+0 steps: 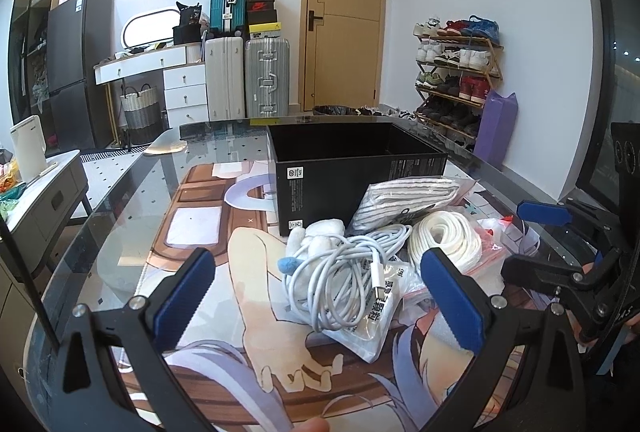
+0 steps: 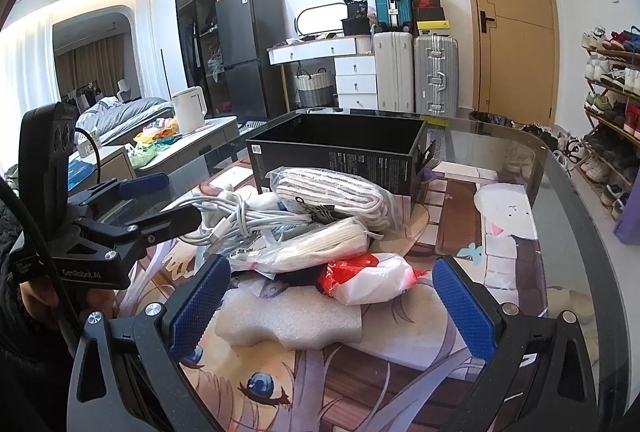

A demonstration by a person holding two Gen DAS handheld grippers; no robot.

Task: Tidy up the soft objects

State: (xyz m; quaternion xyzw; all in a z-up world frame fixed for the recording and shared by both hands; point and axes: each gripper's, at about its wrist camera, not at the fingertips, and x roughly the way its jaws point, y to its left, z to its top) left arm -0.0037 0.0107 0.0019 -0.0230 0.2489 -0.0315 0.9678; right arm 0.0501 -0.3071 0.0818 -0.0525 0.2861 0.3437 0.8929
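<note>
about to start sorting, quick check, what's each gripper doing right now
Left gripper: open, holding nothing, over the white cable bundle.
Right gripper: open, holding nothing, above the foam piece.

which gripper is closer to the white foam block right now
Right. The right gripper is open with the white foam block lying just ahead between its fingers. The left gripper sits farther left, open around the white cable bundle.

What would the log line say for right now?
left hand-held gripper open | right hand-held gripper open | black box empty | soft pile untouched
</note>
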